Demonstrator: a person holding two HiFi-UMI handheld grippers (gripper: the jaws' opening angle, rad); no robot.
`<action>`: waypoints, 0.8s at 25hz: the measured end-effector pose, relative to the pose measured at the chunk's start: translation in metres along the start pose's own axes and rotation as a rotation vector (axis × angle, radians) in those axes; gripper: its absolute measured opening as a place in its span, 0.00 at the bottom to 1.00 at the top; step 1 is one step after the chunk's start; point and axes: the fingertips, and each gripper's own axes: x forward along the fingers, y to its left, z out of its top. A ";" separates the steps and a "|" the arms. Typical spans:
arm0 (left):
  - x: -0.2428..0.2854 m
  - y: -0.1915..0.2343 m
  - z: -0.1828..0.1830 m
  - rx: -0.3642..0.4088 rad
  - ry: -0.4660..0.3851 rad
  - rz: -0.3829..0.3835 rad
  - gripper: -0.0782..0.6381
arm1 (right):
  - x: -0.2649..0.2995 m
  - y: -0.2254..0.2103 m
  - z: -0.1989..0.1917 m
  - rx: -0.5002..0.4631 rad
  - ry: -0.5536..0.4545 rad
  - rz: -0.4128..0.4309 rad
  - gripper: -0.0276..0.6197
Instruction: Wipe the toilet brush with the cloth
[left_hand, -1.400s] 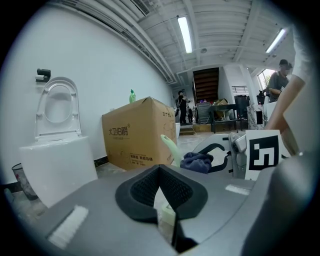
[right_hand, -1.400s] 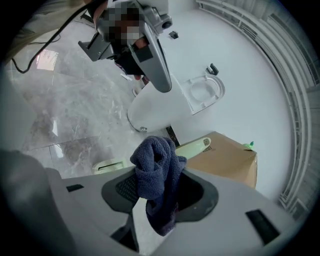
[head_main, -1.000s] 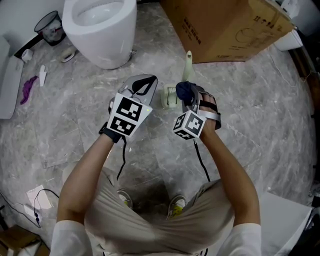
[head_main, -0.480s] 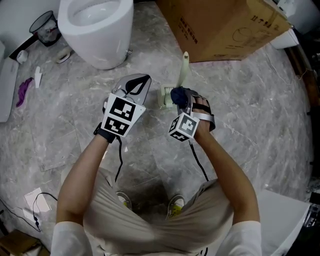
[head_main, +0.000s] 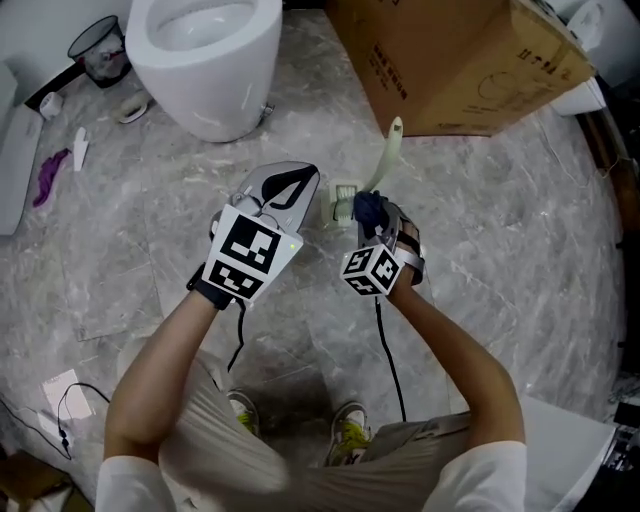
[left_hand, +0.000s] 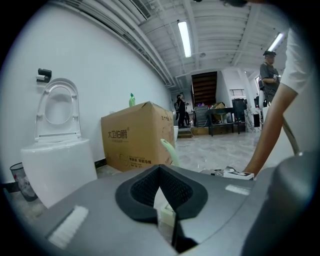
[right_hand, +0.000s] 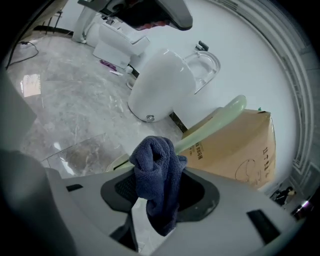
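The pale green toilet brush handle (head_main: 387, 152) leans right out of its pale holder (head_main: 342, 199) on the marble floor. My right gripper (head_main: 366, 212) is shut on a dark blue cloth (head_main: 366, 205), which sits against the handle's lower part. In the right gripper view the cloth (right_hand: 156, 172) bunches between the jaws of that gripper (right_hand: 159, 187), and the handle (right_hand: 215, 122) runs up to the right behind it. My left gripper (head_main: 291, 186) is shut and holds nothing, just left of the holder. In the left gripper view the handle (left_hand: 169, 149) rises beyond that gripper (left_hand: 161, 174).
A white toilet (head_main: 205, 55) stands at the upper left, with a small bin (head_main: 98, 50) beside it. A large cardboard box (head_main: 460, 60) fills the upper right, close behind the brush. A purple item (head_main: 52, 175) and small litter lie on the floor at the left.
The brush handle has tipped from nearly upright to leaning right. Both grippers have shifted slightly right and stay close to the holder, with the cloth still in the right one.
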 end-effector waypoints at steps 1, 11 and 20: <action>-0.001 -0.004 0.000 0.012 0.000 -0.005 0.11 | 0.002 0.003 -0.003 0.002 -0.003 0.006 0.34; -0.002 -0.021 -0.013 0.092 0.069 0.003 0.11 | 0.030 0.020 -0.017 0.002 -0.002 0.088 0.34; -0.019 -0.021 -0.004 0.122 0.071 0.032 0.11 | 0.070 0.046 -0.038 0.050 0.025 0.069 0.34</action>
